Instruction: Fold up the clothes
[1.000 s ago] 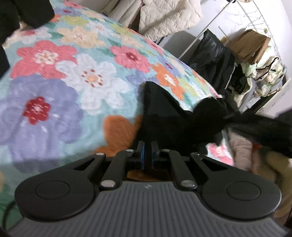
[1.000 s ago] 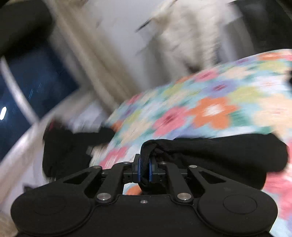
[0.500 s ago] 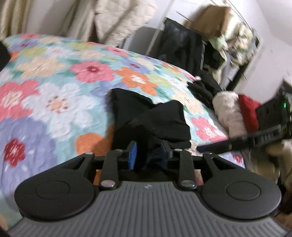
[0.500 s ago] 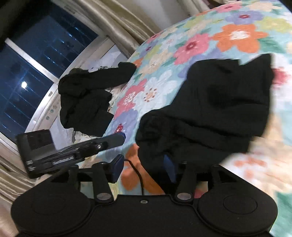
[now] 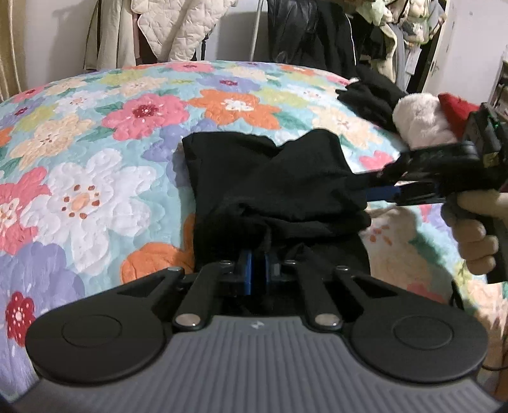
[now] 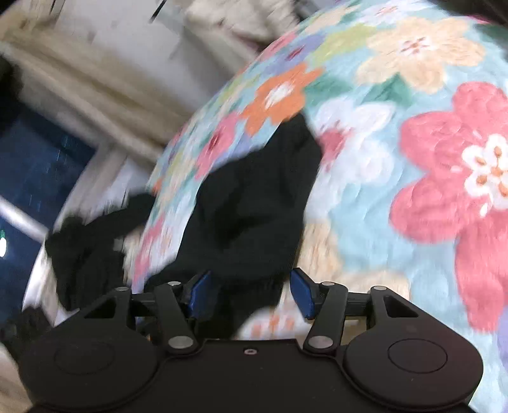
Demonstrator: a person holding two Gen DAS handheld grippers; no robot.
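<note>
A black garment (image 5: 270,181) lies bunched on the floral quilt (image 5: 95,178); it also shows in the right wrist view (image 6: 250,209). My left gripper (image 5: 257,273) is shut on the garment's near edge. My right gripper (image 6: 249,294) is open, its blue pads either side of the garment's edge without gripping it. In the left wrist view the right gripper (image 5: 397,184) reaches in from the right at the garment's right side.
Another black clothing pile (image 5: 371,95) and a white and red plush item (image 5: 425,117) lie at the bed's right edge. Coats hang behind the bed (image 5: 177,25). In the right wrist view, dark clothes (image 6: 85,247) lie by a window.
My left gripper opened half a second ago and has shut on the garment again. My right gripper let go and stands open. The garment now lies on the quilt.
</note>
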